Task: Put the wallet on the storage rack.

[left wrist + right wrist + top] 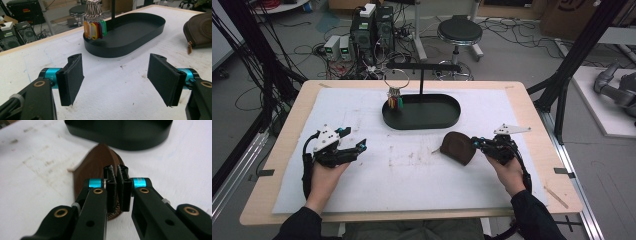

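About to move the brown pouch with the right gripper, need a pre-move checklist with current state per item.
1. Right gripper closed on brown pouch: ok, jaws nearly together over its edge.
2. Grip depth: cannot tell, the jaws hide the contact.
3. Left gripper open and holding nothing: ok.
4. Black oval tray floor clear for the pouch: ok.
5. Key tags hanging at the tray's left end, apart from the pouch: ok.
6. Zipper pull hanging loose: not ok, may snag.
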The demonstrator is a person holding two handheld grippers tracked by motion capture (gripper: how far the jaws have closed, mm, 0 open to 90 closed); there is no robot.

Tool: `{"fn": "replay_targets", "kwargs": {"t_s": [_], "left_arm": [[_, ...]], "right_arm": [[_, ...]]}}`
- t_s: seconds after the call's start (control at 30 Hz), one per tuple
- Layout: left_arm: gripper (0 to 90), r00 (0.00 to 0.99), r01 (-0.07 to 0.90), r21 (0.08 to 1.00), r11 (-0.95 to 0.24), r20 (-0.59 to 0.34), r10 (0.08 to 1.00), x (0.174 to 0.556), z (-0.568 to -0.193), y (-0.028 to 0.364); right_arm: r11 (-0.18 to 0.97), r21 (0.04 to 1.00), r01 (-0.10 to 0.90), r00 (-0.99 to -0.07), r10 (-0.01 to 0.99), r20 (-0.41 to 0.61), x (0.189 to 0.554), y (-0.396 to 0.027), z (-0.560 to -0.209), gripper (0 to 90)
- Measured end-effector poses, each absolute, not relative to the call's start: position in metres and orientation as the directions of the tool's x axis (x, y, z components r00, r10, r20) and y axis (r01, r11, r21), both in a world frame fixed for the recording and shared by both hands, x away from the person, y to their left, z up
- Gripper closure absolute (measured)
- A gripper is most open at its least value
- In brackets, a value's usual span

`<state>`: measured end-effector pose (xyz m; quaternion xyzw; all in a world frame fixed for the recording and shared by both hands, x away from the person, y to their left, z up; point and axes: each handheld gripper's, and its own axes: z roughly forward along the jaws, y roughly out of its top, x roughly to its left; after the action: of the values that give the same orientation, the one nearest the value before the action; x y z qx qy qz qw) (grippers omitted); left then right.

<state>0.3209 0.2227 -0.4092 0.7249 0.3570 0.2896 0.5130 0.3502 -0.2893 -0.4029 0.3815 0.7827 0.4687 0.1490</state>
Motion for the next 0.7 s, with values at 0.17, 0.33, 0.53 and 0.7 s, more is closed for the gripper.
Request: {"fn": "replay_targets", "kwargs": {"t_s": [0.17, 0.33, 0.53, 0.7], "left_arm": [[28.8, 0.582, 0.219, 0.951, -0.217, 0.051, 0.812, 0.321, -0.409, 0.222], [28.8, 0.588, 0.22, 0.95, -0.221, 0.052, 0.807, 0.321, -0.41, 0.221], [28.8, 0.593, 0.221, 0.95, -0.222, 0.05, 0.804, 0.322, -0.411, 0.219], [28.8, 0.597, 0.223, 0.949, -0.225, 0.05, 0.8, 0.323, -0.411, 0.217]], "right_arm": [[0.331, 0.873, 0.359, -0.711, 0.702, 0.026, 0.341, -0.282, -0.394, 88.0], [0.377, 0.877, 0.299, -0.772, 0.636, -0.01, 0.334, -0.278, -0.392, 87.9], [0.403, 0.871, 0.28, -0.812, 0.584, -0.009, 0.33, -0.28, -0.394, 86.9], [0.42, 0.862, 0.284, -0.84, 0.543, 0.012, 0.329, -0.282, -0.395, 85.2]]}}
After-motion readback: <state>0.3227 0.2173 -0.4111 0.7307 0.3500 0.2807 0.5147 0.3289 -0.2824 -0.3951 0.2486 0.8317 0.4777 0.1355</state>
